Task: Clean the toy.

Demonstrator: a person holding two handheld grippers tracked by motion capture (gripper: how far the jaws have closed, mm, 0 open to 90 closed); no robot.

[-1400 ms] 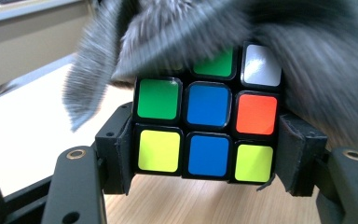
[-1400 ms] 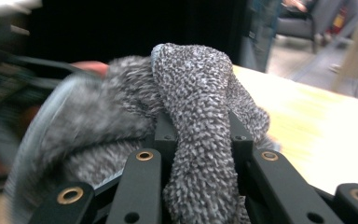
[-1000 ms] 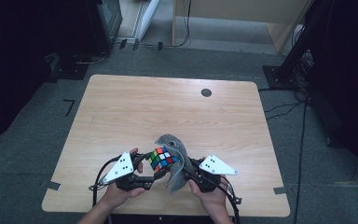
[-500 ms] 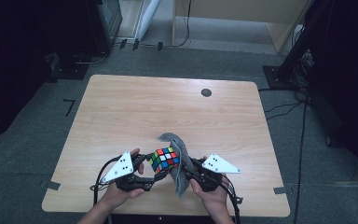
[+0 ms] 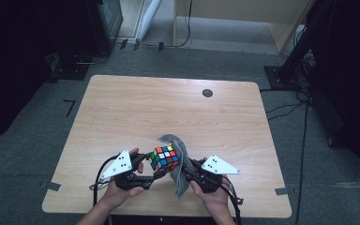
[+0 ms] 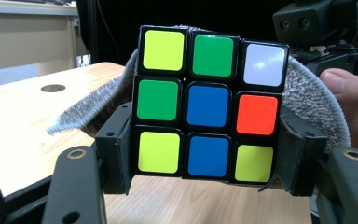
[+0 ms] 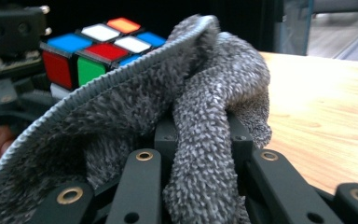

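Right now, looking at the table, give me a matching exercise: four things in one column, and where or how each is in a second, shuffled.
Things:
1. puzzle cube
2. grey cloth
3. dark round spot
4. left gripper

States:
A. far side of the table top
B. pinched in the right gripper
C. shut on the cube's sides
D. held above the table, multicoloured

Pairs: 1-D, 2-B, 3-A, 4-C

Even overhead light falls on the pale counter (image 5: 122,112); surroundings sink into darkness. Close views are sharp up front, backgrounds soft.
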